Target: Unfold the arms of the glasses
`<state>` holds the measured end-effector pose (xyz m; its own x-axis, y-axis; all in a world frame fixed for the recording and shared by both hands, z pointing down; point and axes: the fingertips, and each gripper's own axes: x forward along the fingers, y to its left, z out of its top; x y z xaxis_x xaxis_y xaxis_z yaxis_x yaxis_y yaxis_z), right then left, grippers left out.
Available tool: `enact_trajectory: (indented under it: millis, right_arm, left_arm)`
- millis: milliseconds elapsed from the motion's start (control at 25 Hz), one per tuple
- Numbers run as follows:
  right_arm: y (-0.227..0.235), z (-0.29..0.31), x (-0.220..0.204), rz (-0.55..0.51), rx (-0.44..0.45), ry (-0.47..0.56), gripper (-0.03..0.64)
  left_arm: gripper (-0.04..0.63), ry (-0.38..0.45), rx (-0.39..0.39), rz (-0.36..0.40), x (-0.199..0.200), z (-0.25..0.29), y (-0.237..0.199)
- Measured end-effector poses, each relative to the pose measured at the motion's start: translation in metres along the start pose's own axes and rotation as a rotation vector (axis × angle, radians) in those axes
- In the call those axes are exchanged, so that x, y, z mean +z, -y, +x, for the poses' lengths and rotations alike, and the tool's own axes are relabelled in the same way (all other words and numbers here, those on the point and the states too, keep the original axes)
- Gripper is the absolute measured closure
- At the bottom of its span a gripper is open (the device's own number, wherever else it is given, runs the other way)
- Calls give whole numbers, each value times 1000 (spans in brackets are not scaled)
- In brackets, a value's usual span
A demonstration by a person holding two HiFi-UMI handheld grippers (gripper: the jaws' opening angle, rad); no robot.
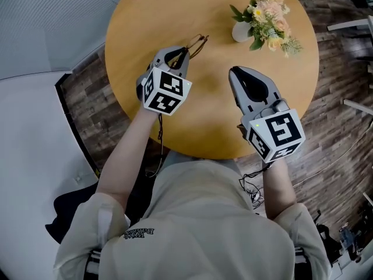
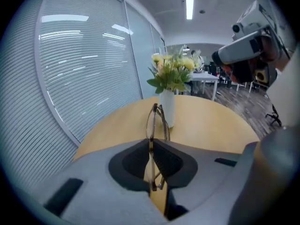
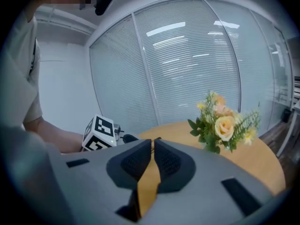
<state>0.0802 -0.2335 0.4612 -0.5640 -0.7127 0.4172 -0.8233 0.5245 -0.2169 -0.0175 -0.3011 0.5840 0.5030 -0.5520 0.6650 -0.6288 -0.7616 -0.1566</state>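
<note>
Thin metal-framed glasses (image 1: 197, 43) stick out from the tip of my left gripper (image 1: 184, 51), which is shut on them above the round wooden table (image 1: 175, 10). In the left gripper view the glasses (image 2: 156, 120) stand edge-on, pinched between the jaws of the left gripper (image 2: 151, 143), one lens ring pointing towards the vase. Their arms look folded against the frame. My right gripper (image 1: 233, 71) hovers to the right of the glasses, apart from them. In its own view the right gripper (image 3: 153, 142) is shut with nothing between its jaws.
A white vase of yellow and peach flowers (image 1: 265, 13) stands at the table's far right, also seen as flowers (image 2: 173, 76) and flowers (image 3: 224, 123). Window blinds (image 2: 79, 64) lie behind the table. The left gripper's marker cube (image 3: 99, 133) shows in the right gripper view.
</note>
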Motion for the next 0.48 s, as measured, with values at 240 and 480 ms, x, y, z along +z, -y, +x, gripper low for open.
enact_trajectory:
  millis: [240,480]
  right_arm:
    - [-11,-14,35,-24,3,91,577]
    - [-19,-38,73,-47,-8,183,577]
  left_arm:
    - [554,152,39,-68,52,-52,-13]
    - [554,270,64,-105,90,-105,-14]
